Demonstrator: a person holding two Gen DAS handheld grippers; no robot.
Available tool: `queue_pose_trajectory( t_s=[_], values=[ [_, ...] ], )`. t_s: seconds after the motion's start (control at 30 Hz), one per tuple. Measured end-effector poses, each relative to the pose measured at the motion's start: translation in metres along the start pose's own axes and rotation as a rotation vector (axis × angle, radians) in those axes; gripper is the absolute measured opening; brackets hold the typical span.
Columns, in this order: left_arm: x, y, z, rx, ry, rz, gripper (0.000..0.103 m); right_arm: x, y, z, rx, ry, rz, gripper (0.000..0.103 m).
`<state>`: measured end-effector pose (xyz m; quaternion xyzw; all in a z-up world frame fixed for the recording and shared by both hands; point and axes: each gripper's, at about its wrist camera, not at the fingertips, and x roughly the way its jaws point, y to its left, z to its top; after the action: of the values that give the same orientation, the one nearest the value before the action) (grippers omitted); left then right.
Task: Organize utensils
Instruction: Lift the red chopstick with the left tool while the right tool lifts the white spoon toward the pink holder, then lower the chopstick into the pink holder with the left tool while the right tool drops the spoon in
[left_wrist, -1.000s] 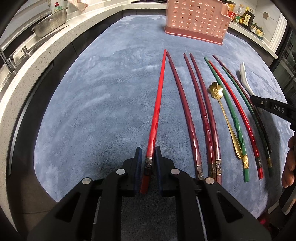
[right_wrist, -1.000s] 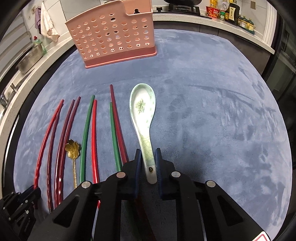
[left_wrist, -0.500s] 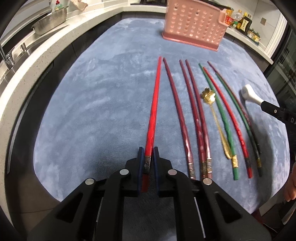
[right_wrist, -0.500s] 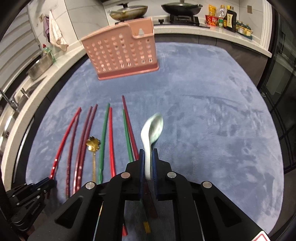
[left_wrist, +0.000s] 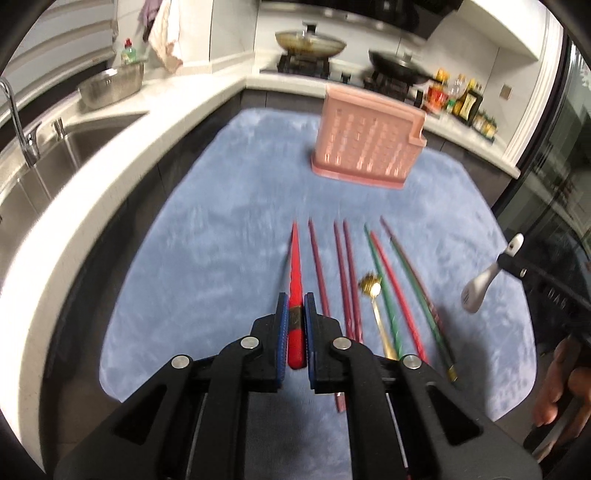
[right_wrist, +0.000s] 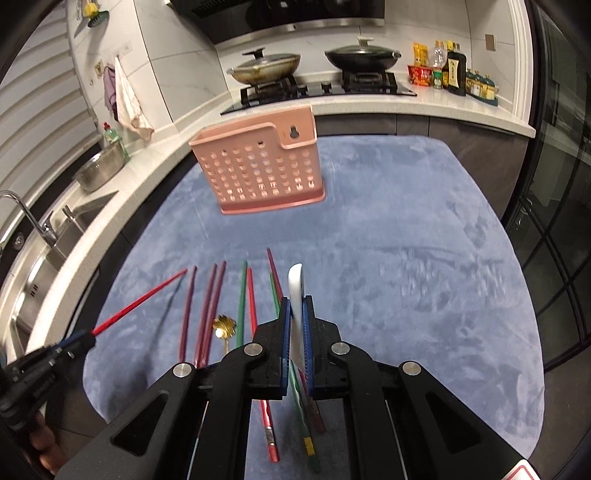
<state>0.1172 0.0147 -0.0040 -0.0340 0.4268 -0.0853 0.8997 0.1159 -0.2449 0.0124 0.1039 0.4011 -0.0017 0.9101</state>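
Observation:
My left gripper (left_wrist: 294, 308) is shut on a bright red chopstick (left_wrist: 296, 273) and holds it lifted above the blue mat; it also shows in the right wrist view (right_wrist: 144, 297). My right gripper (right_wrist: 295, 310) is shut on a white ceramic spoon (right_wrist: 296, 299), raised edge-on; the spoon also shows in the left wrist view (left_wrist: 480, 286). Several maroon, green and red chopsticks (left_wrist: 349, 273) and a gold flower spoon (left_wrist: 370, 290) lie in a row on the mat. A pink perforated utensil holder (right_wrist: 258, 173) stands upright at the far side (left_wrist: 367, 147).
The blue mat (right_wrist: 406, 258) covers the counter island. A sink with tap (left_wrist: 33, 147) and a steel bowl (left_wrist: 110, 86) are at the left. A stove with pans (right_wrist: 314, 70) and bottles (right_wrist: 454, 70) line the back counter.
Both grippers have risen and tilted up from the mat. The red chopstick has come off the mat with the left gripper. The spoon is lifted higher and turned edge-on.

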Motion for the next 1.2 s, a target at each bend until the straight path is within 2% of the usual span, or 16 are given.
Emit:
queue_pose_trajectory(
  t_s=[0.2,0.43,0.67,0.83,1.03,1.2],
  values=[
    [-0.022,0.003,0.039,0.001,-0.094,0.007,0.007,-0.007,0.0,0.02,0.002,-0.035,0.016,0.006],
    [-0.026,0.004,0.098,-0.003,-0.174,0.025,0.007,-0.007,0.0,0.054,-0.003,-0.082,0.037,0.006],
    [-0.039,-0.012,0.166,0.017,-0.297,0.001,0.007,0.006,-0.008,0.114,0.036,-0.131,0.11,0.006],
    [-0.054,-0.025,0.218,0.004,-0.39,-0.063,0.007,0.023,-0.019,0.159,0.103,-0.155,0.182,0.006],
    [-0.056,-0.046,0.269,0.013,-0.502,-0.092,0.007,0.053,-0.027,0.211,0.165,-0.191,0.241,0.006],
    [-0.03,-0.055,0.285,0.01,-0.492,-0.087,0.007,0.08,-0.029,0.23,0.185,-0.187,0.263,0.006]
  ],
)
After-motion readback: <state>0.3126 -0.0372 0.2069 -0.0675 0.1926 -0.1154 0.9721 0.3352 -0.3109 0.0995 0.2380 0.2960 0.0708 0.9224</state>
